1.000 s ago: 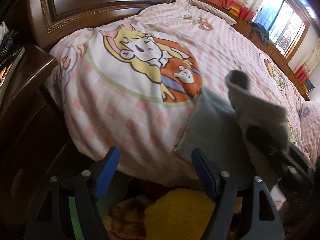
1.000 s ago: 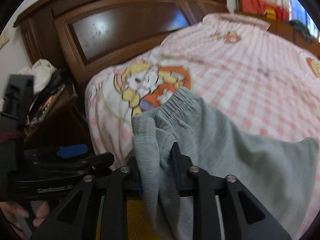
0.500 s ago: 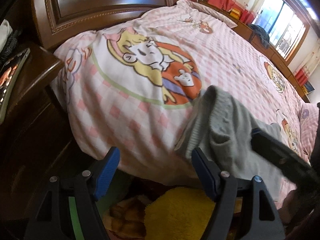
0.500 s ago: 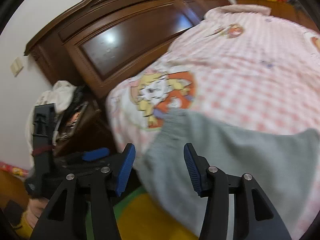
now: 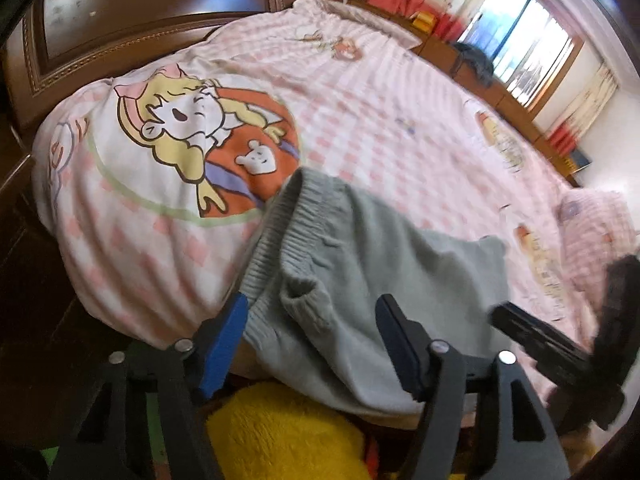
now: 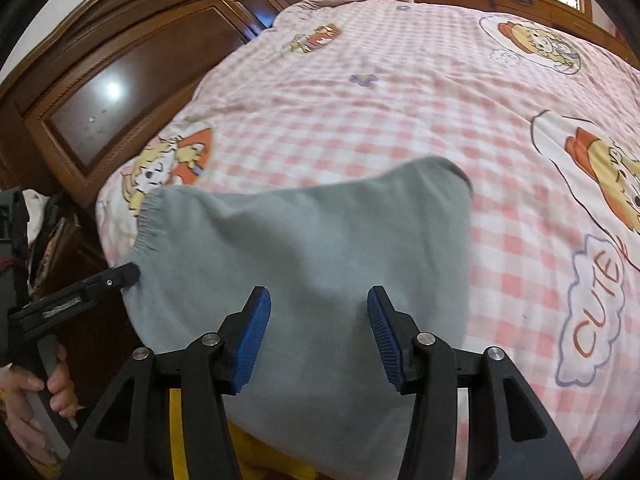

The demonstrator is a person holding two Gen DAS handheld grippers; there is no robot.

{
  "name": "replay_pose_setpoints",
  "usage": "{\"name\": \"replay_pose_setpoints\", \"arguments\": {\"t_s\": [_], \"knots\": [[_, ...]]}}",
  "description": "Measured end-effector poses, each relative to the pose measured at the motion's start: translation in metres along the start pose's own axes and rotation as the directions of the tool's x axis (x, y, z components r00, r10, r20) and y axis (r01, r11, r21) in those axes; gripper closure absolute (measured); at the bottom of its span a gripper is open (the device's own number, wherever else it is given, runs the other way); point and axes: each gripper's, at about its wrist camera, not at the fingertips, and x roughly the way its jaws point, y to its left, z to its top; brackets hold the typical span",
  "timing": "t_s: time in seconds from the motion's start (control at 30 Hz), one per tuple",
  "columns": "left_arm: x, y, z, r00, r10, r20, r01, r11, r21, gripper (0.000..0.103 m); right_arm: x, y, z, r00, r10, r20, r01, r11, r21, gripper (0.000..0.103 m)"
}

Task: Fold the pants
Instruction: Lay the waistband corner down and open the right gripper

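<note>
The grey pants [image 5: 360, 272] lie folded on the near edge of the bed, elastic waistband [image 5: 280, 216] toward the headboard; they also show in the right wrist view [image 6: 312, 248]. My left gripper [image 5: 310, 340] is open, its blue pads on either side of the bunched waist corner that hangs over the bed edge. My right gripper [image 6: 316, 334] is open and empty just above the pants' near part. The left gripper's tip [image 6: 120, 274] touches the waistband corner in the right wrist view. The right gripper [image 5: 560, 344] shows dark at the right of the left wrist view.
The bed has a pink checked cartoon cover [image 6: 400, 112] and a dark wooden headboard [image 6: 132, 64]. A yellow fluffy item [image 5: 280, 436] lies below the bed edge. A cluttered bedside table [image 6: 48, 232] stands at the left. A window with curtains [image 5: 512, 40] is at the far side.
My right gripper let go of the pants' waist, opened and swung right over the folded pants. My left gripper moved in to the waist corner. The pants now lie flat.
</note>
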Motion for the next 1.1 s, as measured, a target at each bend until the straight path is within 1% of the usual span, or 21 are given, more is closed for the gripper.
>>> {"name": "replay_pose_setpoints", "arguments": {"t_s": [0.03, 0.07, 0.1, 0.17, 0.27, 0.33, 0.37, 0.4, 0.47, 0.53, 0.6, 0.67, 0.7, 0.77, 0.8, 0.87, 0.9, 0.93, 1.0, 1.03, 1.1], "knots": [[0.005, 0.000, -0.001, 1.000, 0.028, -0.001, -0.028, 1.000, 0.012, 0.053, 0.001, -0.003, -0.002, 1.000, -0.006, -0.004, 0.006, 1.000, 0.002, 0.052], [0.010, 0.000, -0.002, 0.998, 0.067, -0.012, -0.067, 0.997, 0.025, 0.077, 0.003, -0.006, -0.004, 1.000, -0.008, -0.011, 0.008, 1.000, 0.007, 0.052], [0.015, 0.002, -0.004, 0.994, 0.108, -0.031, -0.107, 0.994, 0.032, 0.081, 0.007, -0.010, -0.006, 1.000, -0.006, -0.021, 0.007, 1.000, 0.014, 0.052], [0.020, 0.011, -0.011, 0.992, 0.112, -0.056, -0.111, 0.994, 0.016, 0.082, 0.013, -0.013, -0.008, 0.999, 0.002, -0.037, -0.001, 1.000, 0.023, 0.052], [0.021, 0.018, -0.016, 0.988, 0.142, -0.066, -0.141, 0.990, 0.029, 0.081, 0.012, -0.013, -0.007, 0.999, 0.001, -0.036, -0.001, 1.000, 0.011, 0.052], [0.019, 0.018, -0.017, 0.985, 0.157, -0.067, -0.155, 0.987, 0.035, 0.075, 0.006, -0.016, -0.002, 0.999, 0.020, -0.026, -0.020, 1.000, 0.010, 0.052], [0.016, 0.018, -0.016, 0.984, 0.166, -0.064, -0.164, 0.986, 0.041, 0.069, 0.002, -0.019, 0.002, 1.000, 0.025, -0.013, -0.024, 1.000, 0.014, 0.052], [0.012, 0.018, -0.016, 0.984, 0.167, -0.061, -0.165, 0.985, 0.042, 0.066, -0.001, -0.024, 0.006, 1.000, 0.026, 0.002, -0.026, 0.999, 0.021, 0.052], [-0.002, 0.015, -0.011, 0.989, 0.146, -0.036, -0.145, 0.989, 0.034, 0.066, -0.007, -0.039, 0.017, 0.999, 0.016, 0.037, -0.017, 0.999, 0.048, 0.052], [-0.020, 0.008, -0.004, 0.990, 0.142, 0.019, -0.143, 0.989, 0.040, 0.065, -0.009, -0.055, 0.029, 0.998, -0.003, 0.059, -0.002, 0.997, 0.083, 0.052], [-0.034, -0.001, 0.004, 0.988, 0.137, 0.073, -0.141, 0.988, 0.060, 0.063, -0.007, -0.075, 0.041, 0.996, 0.008, 0.085, -0.019, 0.992, 0.126, 0.052], [-0.039, -0.011, 0.011, 0.990, 0.103, 0.100, -0.111, 0.990, 0.081, 0.062, 0.003, -0.093, 0.050, 0.998, 0.045, 0.053, -0.054, 0.983, 0.175, 0.052], [-0.037, -0.017, 0.015, 0.991, 0.088, 0.105, -0.099, 0.991, 0.095, 0.062, 0.011, -0.102, 0.052, 0.996, 0.090, 0.028, -0.094, 0.971, 0.220, 0.052], [-0.025, -0.027, 0.022, 0.992, 0.084, 0.097, -0.095, 0.989, 0.115, 0.063, 0.028, -0.114, 0.055, 0.985, 0.171, -0.010, -0.161, 0.942, 0.295, 0.052], [-0.015, -0.031, 0.025, 0.993, 0.078, 0.083, -0.087, 0.989, 0.117, 0.063, 0.039, -0.119, 0.056, 0.977, 0.213, -0.033, -0.191, 0.926, 0.327, 0.052], [0.001, -0.034, 0.030, 0.997, 0.058, 0.059, -0.065, 0.992, 0.109, 0.064, 0.054, -0.121, 0.058, 0.968, 0.245, -0.059, -0.209, 0.914, 0.349, 0.052], [0.009, -0.035, 0.031, 0.998, 0.055, 0.042, -0.059, 0.993, 0.105, 0.066, 0.058, -0.120, 0.060, 0.963, 0.265, -0.050, -0.230, 0.905, 0.359, 0.052], [0.018, -0.034, 0.032, 0.997, 0.068, 0.027, -0.070, 0.992, 0.102, 0.067, 0.059, -0.120, 0.061, 0.961, 0.275, -0.042, -0.241, 0.900, 0.364, 0.053], [0.029, -0.033, 0.033, 0.995, 0.097, 0.012, -0.097, 0.991, 0.096, 0.068, 0.059, -0.121, 0.064, 0.954, 0.300, -0.004, -0.276, 0.884, 0.378, 0.070], [0.034, -0.031, 0.034, 0.994, 0.110, 0.005, -0.110, 0.990, 0.088, 0.068, 0.058, -0.124, 0.064, 0.950, 0.312, 0.019, -0.294, 0.872, 0.392, 0.075], [0.040, -0.026, 0.035, 0.991, 0.130, -0.001, -0.130, 0.989, 0.075, 0.068, 0.055, -0.132, 0.064, 0.938, 0.338, 0.075, -0.336, 0.839, 0.428, 0.079]]}}
